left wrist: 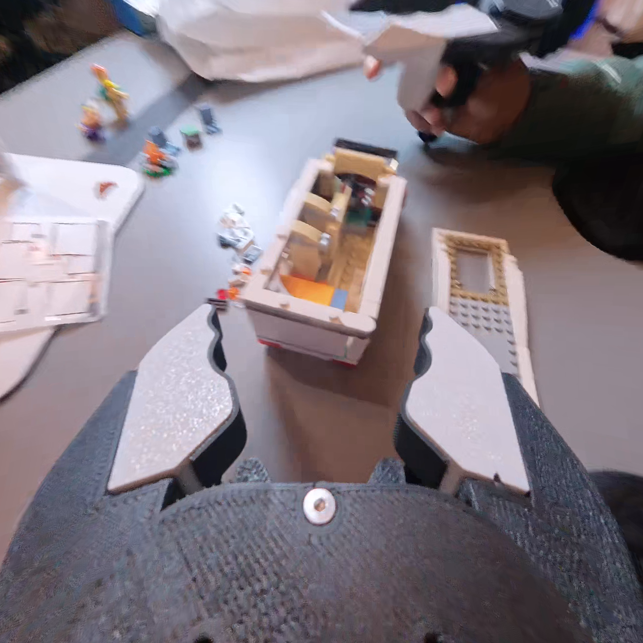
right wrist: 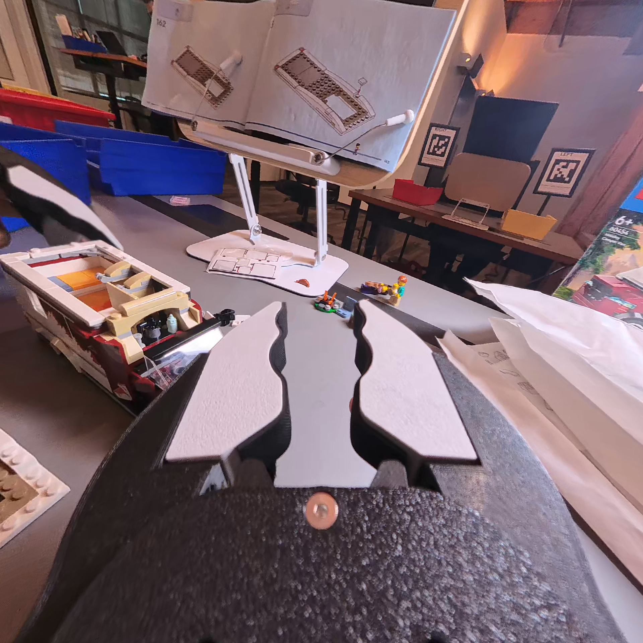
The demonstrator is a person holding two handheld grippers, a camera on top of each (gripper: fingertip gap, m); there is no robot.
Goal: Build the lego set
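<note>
The left gripper (left wrist: 320, 313) gapes wide, empty, before the roofless white-and-tan brick-built camper van (left wrist: 327, 257). The right gripper (right wrist: 318, 313) hangs part-open, holding nothing. The van looks rigid but liable to break apart; its long side walls seem the best hold.

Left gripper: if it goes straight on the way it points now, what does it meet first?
Probably the near end wall of the roofless brick camper, which sits just ahead between the open left gripper fingers; depth is blurred, so uncertain.

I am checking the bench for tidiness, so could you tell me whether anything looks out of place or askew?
One figure lies on its side beside the seated one, and small loose bricks lie scattered by the roofless camper.
</note>
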